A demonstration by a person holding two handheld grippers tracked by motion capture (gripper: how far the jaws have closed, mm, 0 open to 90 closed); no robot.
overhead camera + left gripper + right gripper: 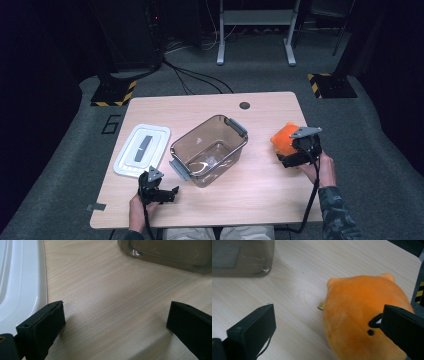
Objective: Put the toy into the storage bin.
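Note:
An orange plush toy (283, 137) (362, 315) lies near the table's right edge. My right gripper (296, 150) (327, 325) is just behind it, open, its jaws spread wide with the toy partly between them, nearer the right jaw. A clear plastic bin (210, 149) with grey handles stands in the middle of the table, and its corner (242, 257) shows in the right gripper view. A white lid (142, 150) (20, 282) lies flat at the left. My left gripper (167, 192) (115, 322) rests low on the table near the front, open, with bare wood between its jaws.
The wooden table (260, 185) has a round cable hole (244, 105) at its far edge. Black stands with yellow-striped bases (115, 92) sit on the grey floor behind, and cables trail there. The bin's base (170, 255) lies ahead of the left gripper.

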